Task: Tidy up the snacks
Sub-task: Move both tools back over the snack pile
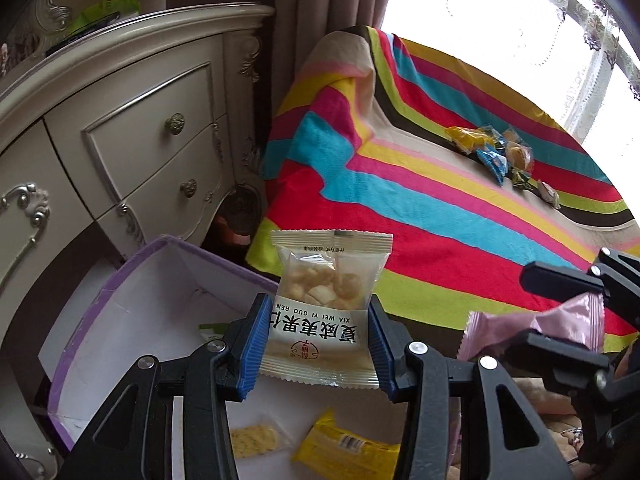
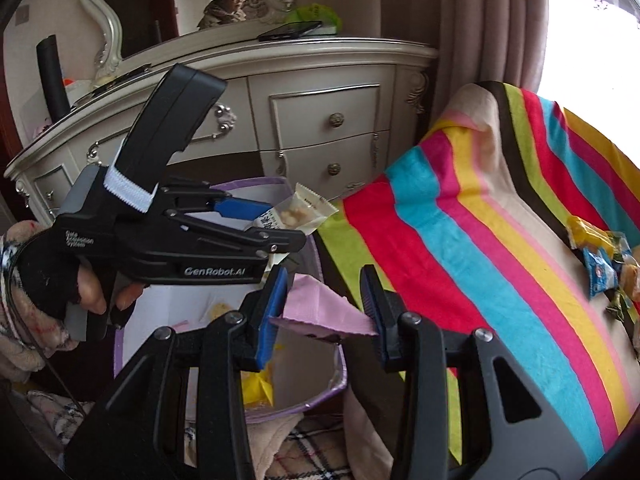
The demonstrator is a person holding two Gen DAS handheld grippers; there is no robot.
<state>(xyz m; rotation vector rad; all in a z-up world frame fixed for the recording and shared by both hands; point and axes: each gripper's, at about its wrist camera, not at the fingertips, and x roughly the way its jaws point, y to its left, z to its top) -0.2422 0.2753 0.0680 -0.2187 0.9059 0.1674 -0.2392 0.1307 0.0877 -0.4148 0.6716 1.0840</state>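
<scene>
Bedroom: cream dresser (image 1: 132, 128) beside a bed with striped blanket (image 1: 440, 208). Purple-rimmed box (image 1: 132, 288) on the floor between them, a yellow packet (image 1: 348, 448) and a cracker pack (image 1: 254, 440) lying inside. Loose snack pile (image 1: 500, 156) on the blanket, well apart from the box. Left gripper (image 1: 316, 336) jaws clamp a clear nut packet (image 1: 328, 304) above the box. Right gripper (image 2: 324, 316) jaws pinch a pink packet (image 2: 316, 308) over the box rim.

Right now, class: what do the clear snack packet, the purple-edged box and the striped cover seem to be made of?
Clear snack packet: glossy plastic film, with crimped ends and contents showing through.
Purple-edged box: probably matte cardboard; flat white walls, creased corners.
Striped cover: soft fabric, likely fleece or terry; fuzzy, draped folds.
</scene>
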